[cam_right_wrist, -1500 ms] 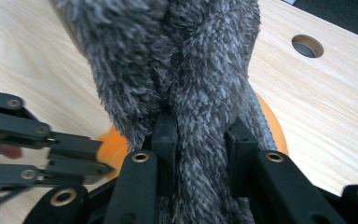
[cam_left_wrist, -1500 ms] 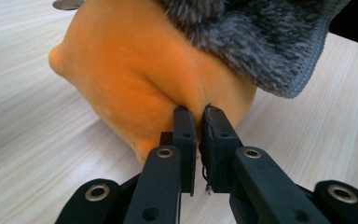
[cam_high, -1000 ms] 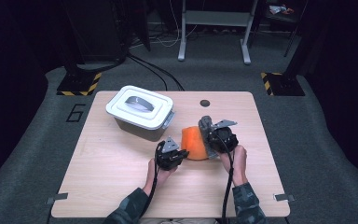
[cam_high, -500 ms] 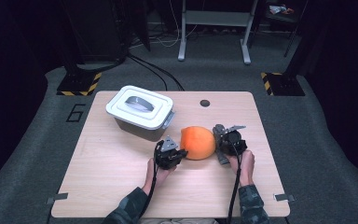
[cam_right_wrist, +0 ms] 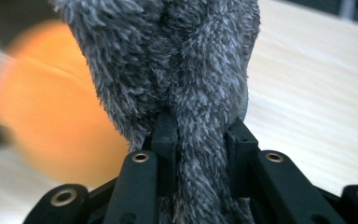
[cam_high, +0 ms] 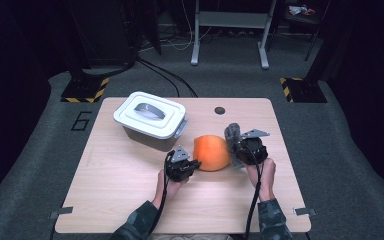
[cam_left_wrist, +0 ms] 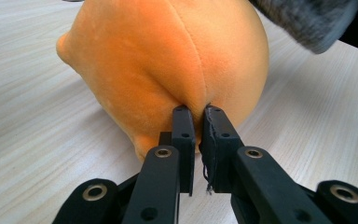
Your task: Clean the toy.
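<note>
My black left gripper (cam_left_wrist: 196, 114) pinches plain orange plush (cam_left_wrist: 168, 60). My right gripper (cam_right_wrist: 200, 126) clamps shaggy grey cloth (cam_right_wrist: 186, 56). Pale wood-grain table (cam_high: 130, 200).

one orange plush (cam_high: 211, 152), one grey cloth (cam_high: 233, 136) (fluffy), one lidded box (cam_high: 150, 120)

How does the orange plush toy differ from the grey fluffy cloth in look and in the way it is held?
The orange plush toy is round, smooth and rests on the table; the grey fluffy cloth is shaggy and limp. The left gripper pinches the toy's edge; the right gripper clamps the bunched cloth. Both are soft.
</note>
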The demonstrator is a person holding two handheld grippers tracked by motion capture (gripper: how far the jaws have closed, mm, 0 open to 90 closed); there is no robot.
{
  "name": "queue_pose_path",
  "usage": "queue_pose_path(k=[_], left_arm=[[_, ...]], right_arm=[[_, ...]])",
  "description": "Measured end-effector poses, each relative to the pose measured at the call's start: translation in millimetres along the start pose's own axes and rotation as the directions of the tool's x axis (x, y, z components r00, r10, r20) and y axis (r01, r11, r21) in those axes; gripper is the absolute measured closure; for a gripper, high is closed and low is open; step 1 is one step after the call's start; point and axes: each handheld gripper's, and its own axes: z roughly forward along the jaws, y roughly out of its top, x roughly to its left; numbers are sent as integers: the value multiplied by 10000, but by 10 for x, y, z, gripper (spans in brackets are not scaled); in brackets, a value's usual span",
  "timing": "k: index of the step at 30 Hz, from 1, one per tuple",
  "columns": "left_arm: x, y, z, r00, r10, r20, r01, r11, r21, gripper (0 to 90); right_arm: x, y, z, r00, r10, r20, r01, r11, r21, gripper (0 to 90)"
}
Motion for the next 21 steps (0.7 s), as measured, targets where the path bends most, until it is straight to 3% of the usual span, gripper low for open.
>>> queue_pose_path(k=[2,3,6,7,12,16,17,21], left_arm=[[2,1,-2,10000,33,13,-33,10000,-3,825],[9,3,-5,10000,47,78,-47,10000,20,821],[27,-1,-12,9997,-125,187,126,9999,-22,810],[50,3,-42,9996,-154,256,156,9999,-68,783],[47,-6,-65,9990,-430,135,433,9989,-205,660],[37,-19,-59,9997,-178,-163,177,9998,-90,569],[31,-19,-38,9987,-64,-508,68,9999,79,534],[23,-15,28,9979,-77,-651,97,9995,303,487]], right_arm=[[60,36,-4,9999,-85,-80,85,10000,29,703],[151,68,60,9985,-408,-354,419,9986,325,704],[211,40,172,9985,-497,-246,514,9960,737,709],[211,-1,240,9990,-427,-137,435,9970,647,711],[140,17,243,9995,-223,-208,239,9967,779,709],[123,31,270,9996,-144,-237,161,9972,729,709],[113,34,276,9996,-142,-258,162,9968,783,709],[90,36,306,9996,92,-258,-70,9963,861,709]])
